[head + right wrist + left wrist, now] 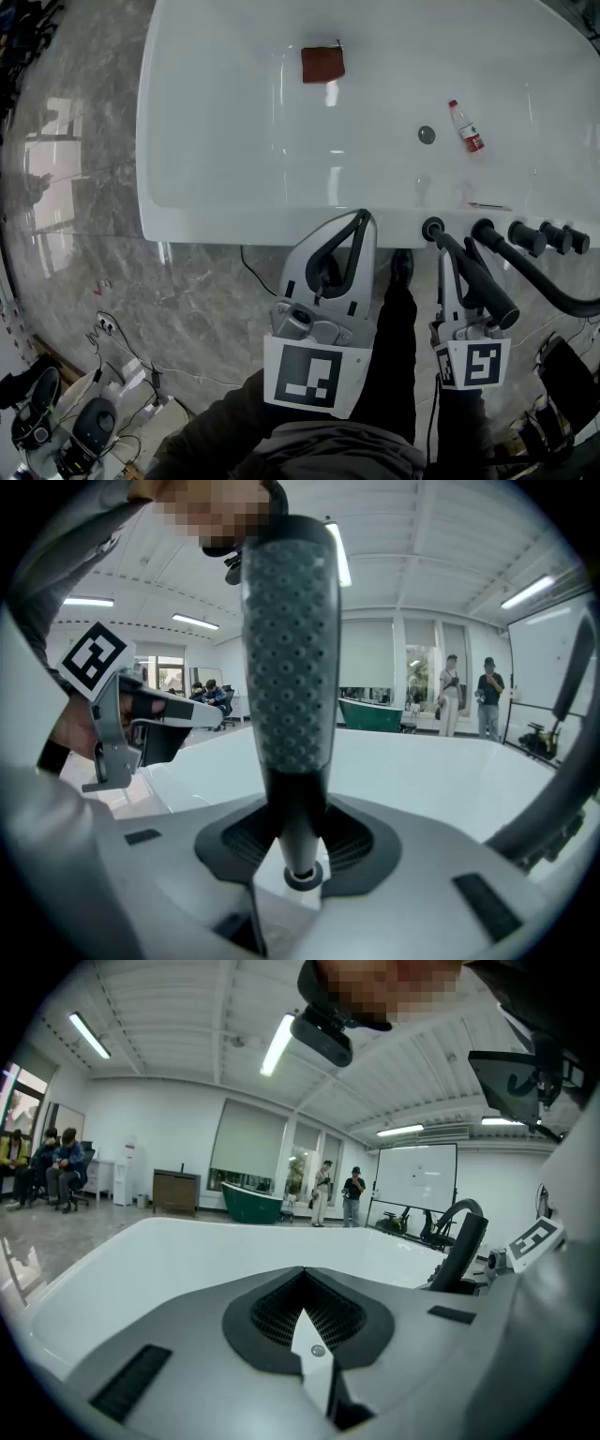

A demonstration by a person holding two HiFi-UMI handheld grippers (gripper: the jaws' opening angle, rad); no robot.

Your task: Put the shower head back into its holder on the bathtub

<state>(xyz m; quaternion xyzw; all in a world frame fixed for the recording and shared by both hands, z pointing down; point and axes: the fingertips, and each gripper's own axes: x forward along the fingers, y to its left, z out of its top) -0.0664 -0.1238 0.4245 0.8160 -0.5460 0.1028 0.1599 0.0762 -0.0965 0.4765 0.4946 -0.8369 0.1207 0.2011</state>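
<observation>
1. Bathtub (234, 223): white, spans the top of the head view and stands on a grey marble floor (84, 244). You are at its near long rim.
2. Holder (432, 228): a round black ring on that near rim, right of centre. To its right on the same rim are a black curved pipe (544, 281) and a row of black knobs (539, 238).
3. Shower head (483, 281): a black stick type with a dimpled spray face (289, 639). It is out of the holder and stands slanted. Its lower handle end is just beside the holder's ring, and the spray end rises toward you. Whether the end touches the ring cannot be told.
4. Your right claw (449, 262): clamped on the shower head's narrow handle close to its lower end, as the right gripper view shows (295, 841). It sits at the rim, just in front of the holder.
5. Your left claw (362, 219): jaws together with nothing between them (305, 1293). Its tips reach the tub's near rim, left of the holder and beside the right claw.
6. Inside the tub:
   - a brown cloth (322, 64) near the far wall
   - a round drain (427, 134)
   - a clear bottle (466, 127) with a red label, lying just right of the drain
7. Background: a green tub (375, 714) and standing people (450, 694) across the hall.
</observation>
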